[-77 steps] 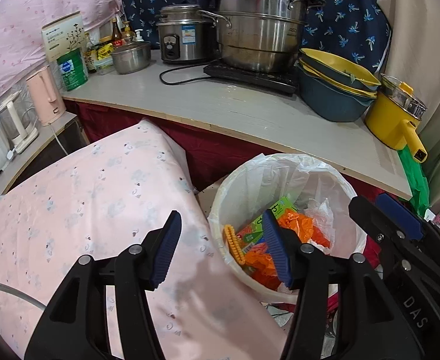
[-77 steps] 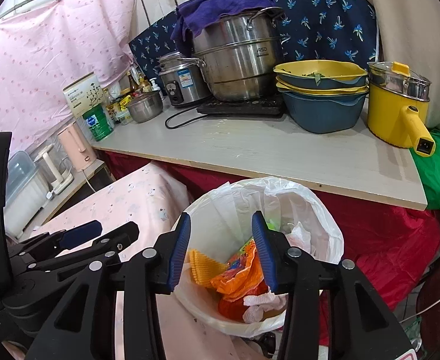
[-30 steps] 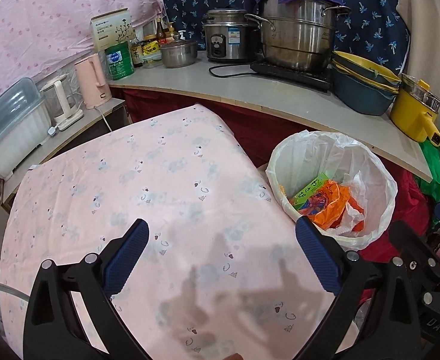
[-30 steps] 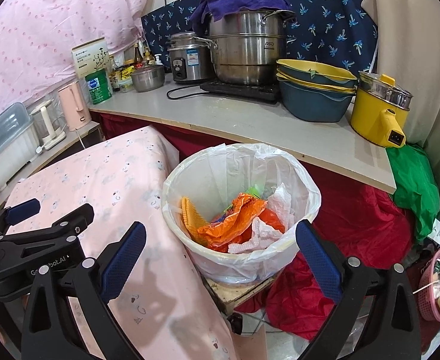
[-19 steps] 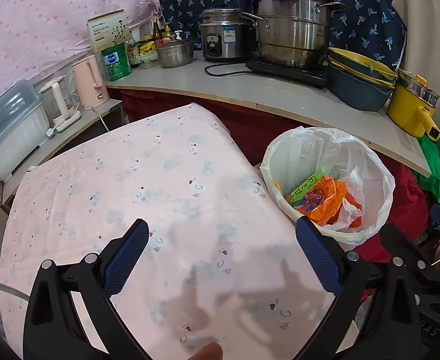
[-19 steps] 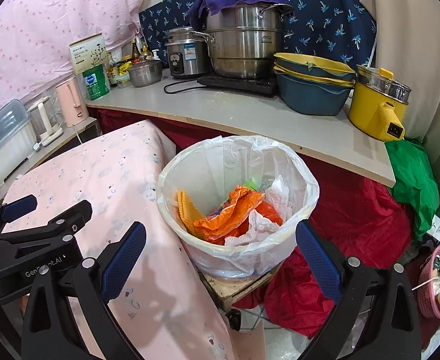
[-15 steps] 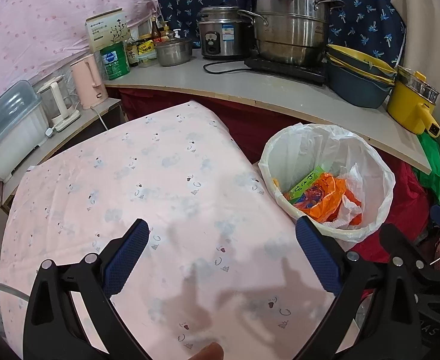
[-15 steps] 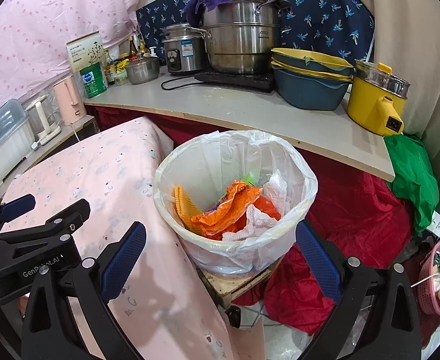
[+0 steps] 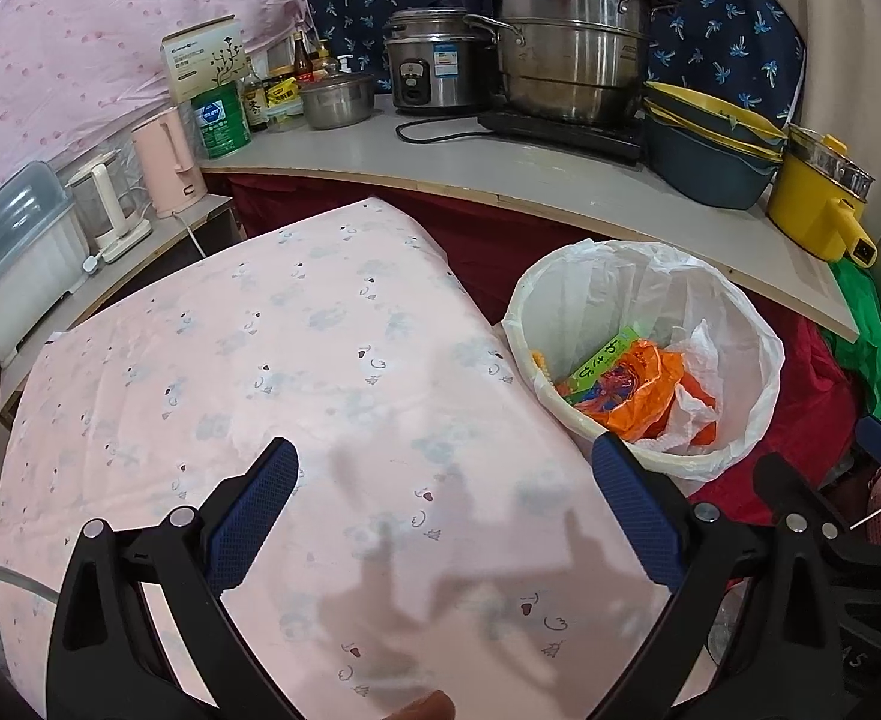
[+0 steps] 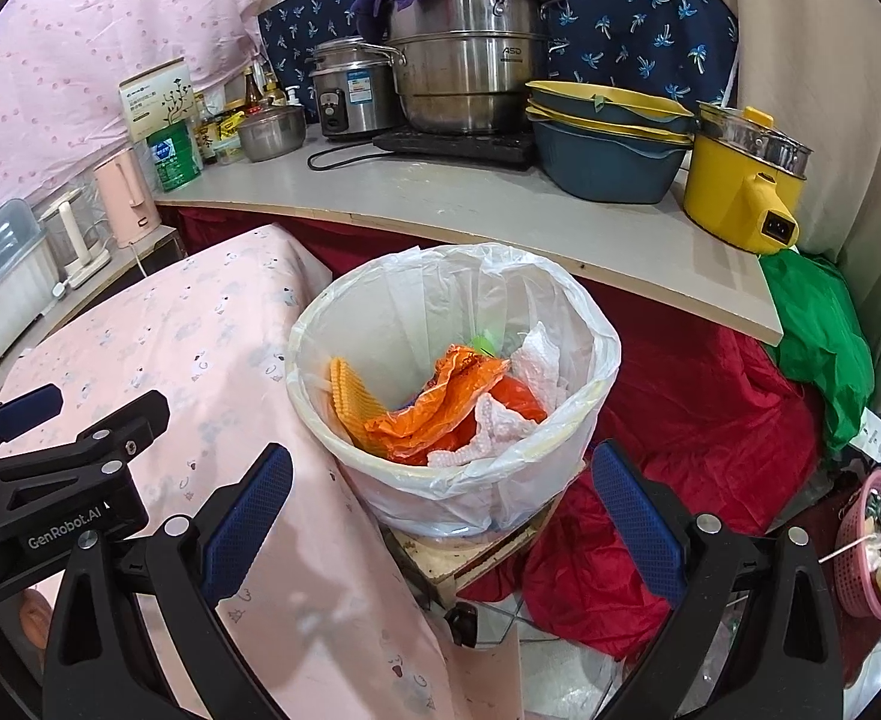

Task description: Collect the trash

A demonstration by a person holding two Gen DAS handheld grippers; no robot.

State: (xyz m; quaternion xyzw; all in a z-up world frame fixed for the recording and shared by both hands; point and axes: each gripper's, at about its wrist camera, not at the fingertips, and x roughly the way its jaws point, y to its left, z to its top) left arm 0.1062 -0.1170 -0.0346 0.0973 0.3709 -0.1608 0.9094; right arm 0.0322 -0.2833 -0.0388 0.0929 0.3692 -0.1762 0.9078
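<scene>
A white bin with a plastic liner (image 9: pixel 740 312) (image 10: pixel 590 330) stands beside the pink-clothed table (image 9: pixel 260 372) (image 10: pixel 170 330). Inside lie an orange wrapper (image 9: pixel 626 396) (image 10: pixel 440 402), a green packet (image 9: pixel 602 360), white crumpled paper (image 10: pixel 536 360) and an orange ridged piece (image 10: pixel 353 396). My left gripper (image 9: pixel 446 516) hangs open over the tablecloth, left of the bin, holding nothing. My right gripper (image 10: pixel 440 516) is open too, in front of and above the bin, empty. The left gripper's body (image 10: pixel 50 480) shows at the left of the right wrist view.
A grey counter (image 10: pixel 470 210) behind the bin carries a steel steamer pot (image 10: pixel 470 60), a rice cooker (image 10: pixel 350 96), stacked blue and yellow basins (image 10: pixel 608 138) and a yellow electric pot (image 10: pixel 740 180). Red cloth (image 10: pixel 680 450) and a green bag (image 10: pixel 818 330) lie right of the bin. A pink basket (image 10: pixel 872 540) sits low right.
Both grippers opened wide and pulled back and up from the bin since 2.6 s ago. Over the last second they drifted slightly; the bin's contents stay put.
</scene>
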